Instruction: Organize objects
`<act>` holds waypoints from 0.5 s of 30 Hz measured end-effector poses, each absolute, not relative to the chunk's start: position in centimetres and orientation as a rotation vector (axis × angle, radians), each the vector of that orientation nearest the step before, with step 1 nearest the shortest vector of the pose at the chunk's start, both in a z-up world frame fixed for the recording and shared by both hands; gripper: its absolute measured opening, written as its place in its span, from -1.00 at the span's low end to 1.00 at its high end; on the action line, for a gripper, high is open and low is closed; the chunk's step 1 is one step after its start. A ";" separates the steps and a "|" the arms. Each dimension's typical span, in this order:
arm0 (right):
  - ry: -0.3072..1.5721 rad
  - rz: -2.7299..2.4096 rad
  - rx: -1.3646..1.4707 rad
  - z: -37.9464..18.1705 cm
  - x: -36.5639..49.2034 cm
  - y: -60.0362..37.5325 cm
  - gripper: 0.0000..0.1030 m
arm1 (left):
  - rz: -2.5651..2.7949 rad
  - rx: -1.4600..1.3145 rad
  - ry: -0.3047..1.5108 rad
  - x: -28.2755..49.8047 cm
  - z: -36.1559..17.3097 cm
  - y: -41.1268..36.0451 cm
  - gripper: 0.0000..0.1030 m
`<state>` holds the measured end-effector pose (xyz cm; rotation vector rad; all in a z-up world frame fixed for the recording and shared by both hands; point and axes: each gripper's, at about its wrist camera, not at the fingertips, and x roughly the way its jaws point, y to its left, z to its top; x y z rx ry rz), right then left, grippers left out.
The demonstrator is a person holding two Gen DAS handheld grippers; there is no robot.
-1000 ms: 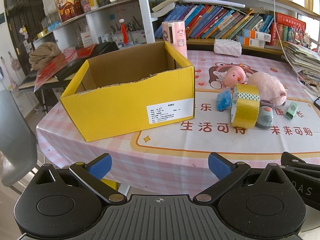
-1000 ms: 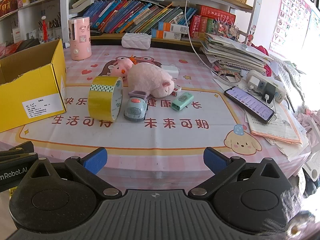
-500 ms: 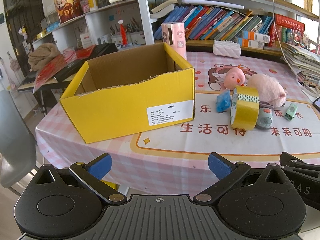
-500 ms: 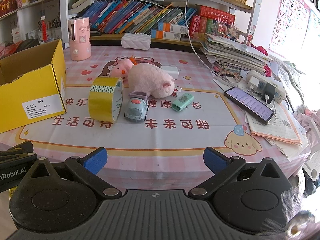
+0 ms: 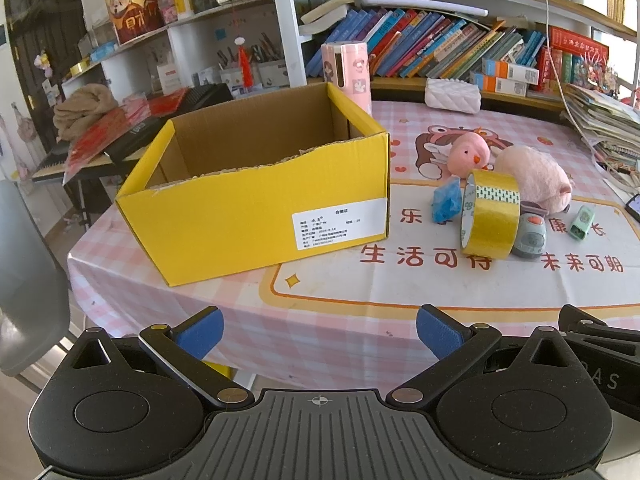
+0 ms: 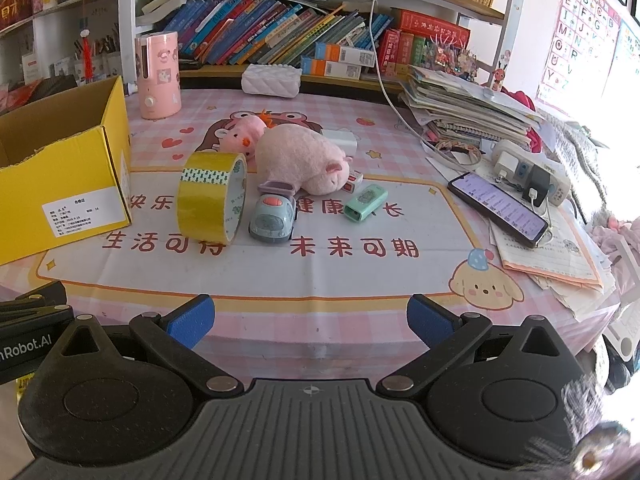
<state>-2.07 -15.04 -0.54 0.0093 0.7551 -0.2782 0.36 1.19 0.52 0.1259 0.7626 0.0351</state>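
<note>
Nearest the cameras, the left gripper [image 5: 318, 330] and the right gripper [image 6: 310, 320] both hung at the near edge of the table [image 6: 320, 280], each with its blue-padded fingers spread wide and nothing between them. Just beyond the left gripper sat the yellow box [image 5: 256, 216], open at the top and turned at a slight angle; what could be seen of its inside looked bare, though its near wall hid the floor of it. To the right of the box, well apart from both grippers, the loose things lay in a cluster. The roll of yellow tape [image 6: 212, 196] stood on its edge nearest the box, with the toy car [image 6: 274, 218] just beside it on the right. A crumpled blue thing [image 5: 446, 202] lay close behind the tape. A green eraser [image 6: 365, 200] lay to the right of the car. Behind these rested the pink plush pig [image 6: 304, 162], and the small pink plush bird [image 6: 242, 136] was close at its left. Off to the right a phone [image 6: 498, 208] lay on loose papers. Farther back stood a pink canister [image 6: 157, 74], then the shelves of books [image 6: 280, 36].
</note>
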 end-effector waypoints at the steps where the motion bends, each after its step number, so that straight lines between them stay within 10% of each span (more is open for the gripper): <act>1: 0.756 -0.278 0.008 -0.6 -2.0 -15.0 1.00 | 0.035 0.125 0.764 0.3 0.4 1.2 1.00; 15: 0.787 -0.281 0.005 -1.5 -1.6 -15.1 1.00 | 0.029 0.128 0.785 0.5 -0.3 0.9 1.00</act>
